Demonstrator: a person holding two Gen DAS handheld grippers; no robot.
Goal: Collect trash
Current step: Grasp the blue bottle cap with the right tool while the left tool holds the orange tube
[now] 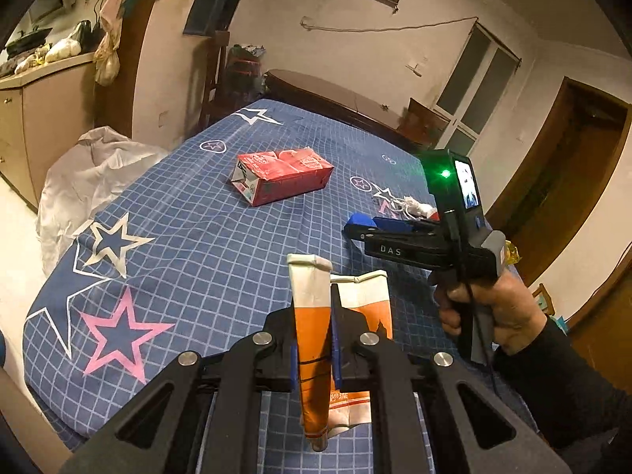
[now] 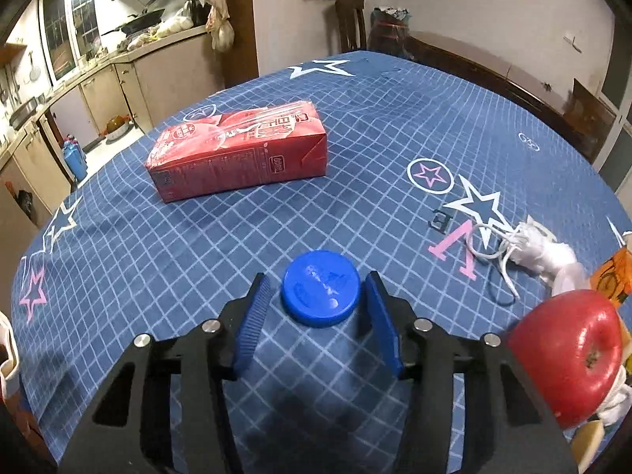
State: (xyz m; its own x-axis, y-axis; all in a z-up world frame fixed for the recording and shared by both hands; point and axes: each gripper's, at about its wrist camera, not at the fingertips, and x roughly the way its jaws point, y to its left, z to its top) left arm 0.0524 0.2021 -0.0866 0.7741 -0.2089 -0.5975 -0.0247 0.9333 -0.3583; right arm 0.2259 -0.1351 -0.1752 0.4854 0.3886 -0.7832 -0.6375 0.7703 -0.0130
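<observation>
The left gripper [image 1: 314, 345] has its blue fingers [image 1: 293, 367] clamped tight on a flattened orange-and-white paper carton [image 1: 314, 331], held upright above the blue star-patterned tablecloth [image 1: 177, 237]. The right gripper [image 2: 318, 316] has its fingers [image 2: 252, 316] partly apart, flanking a round blue plastic cap [image 2: 320, 293] lying on the surface, not pressing it. A red drink carton [image 2: 237, 154] lies farther off; a red apple [image 2: 568, 351] sits just right.

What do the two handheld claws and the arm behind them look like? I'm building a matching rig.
Both claws are black linkage frames with silver pivot bolts and ribbed blue pads. The right claw has a grey pistol handle, "DAS" lettering, a green light, a small screen and a thin black cable. The hand holding it wears a dark sleeve.
</observation>
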